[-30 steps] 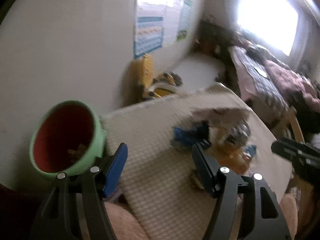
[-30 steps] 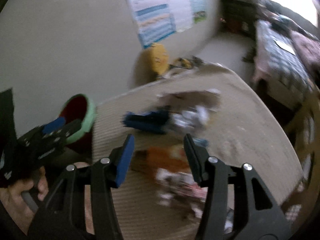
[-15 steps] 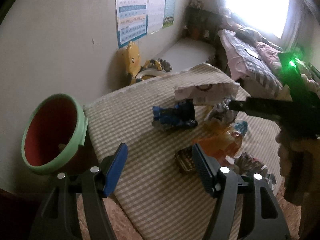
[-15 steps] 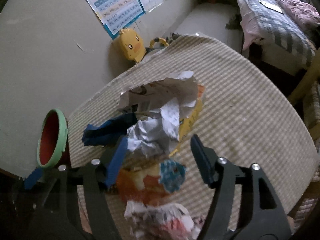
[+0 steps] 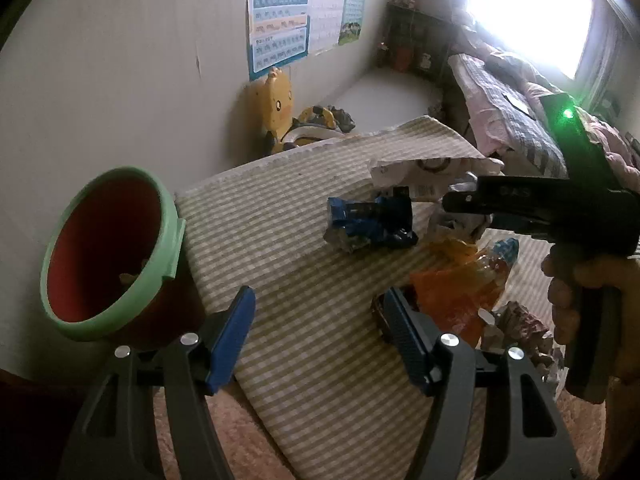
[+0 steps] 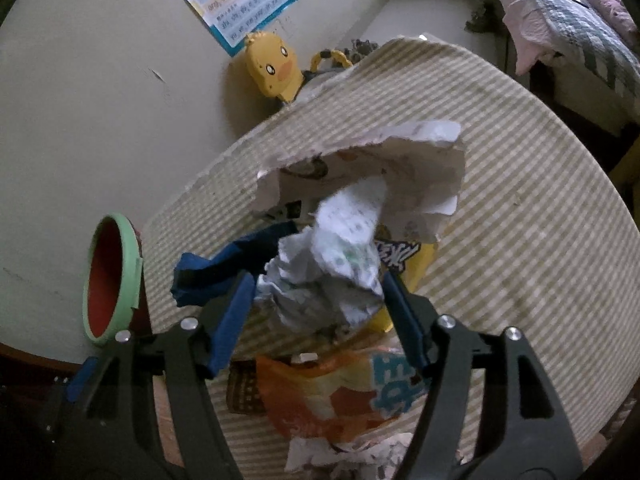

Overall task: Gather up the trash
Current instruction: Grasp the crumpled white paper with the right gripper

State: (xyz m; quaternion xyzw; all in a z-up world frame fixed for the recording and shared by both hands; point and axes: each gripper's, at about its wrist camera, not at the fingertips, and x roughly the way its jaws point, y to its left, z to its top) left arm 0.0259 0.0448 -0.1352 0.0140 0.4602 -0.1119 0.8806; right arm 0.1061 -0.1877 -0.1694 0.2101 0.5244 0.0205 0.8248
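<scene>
Striped mat point(image 5: 304, 248) lies bare between bin point(image 5: 112, 248) and wrappers point(image 5: 370, 222).

Left wrist view: looks steeply down along the left tool point(image 5: 320, 336) from the near edge of the striped bench point(image 5: 280, 240), facing wall and window.
Right wrist view: sits closer over the litter, right tool point(image 6: 318, 312) around crumpled paper point(image 6: 328, 272).
Shared: bench, red bin point(image 5: 108, 248) point(image 6: 108, 276), blue wrapper point(image 5: 368, 224) point(image 6: 224, 268), yellow duck toy point(image 5: 276, 104) point(image 6: 272, 66).
</scene>
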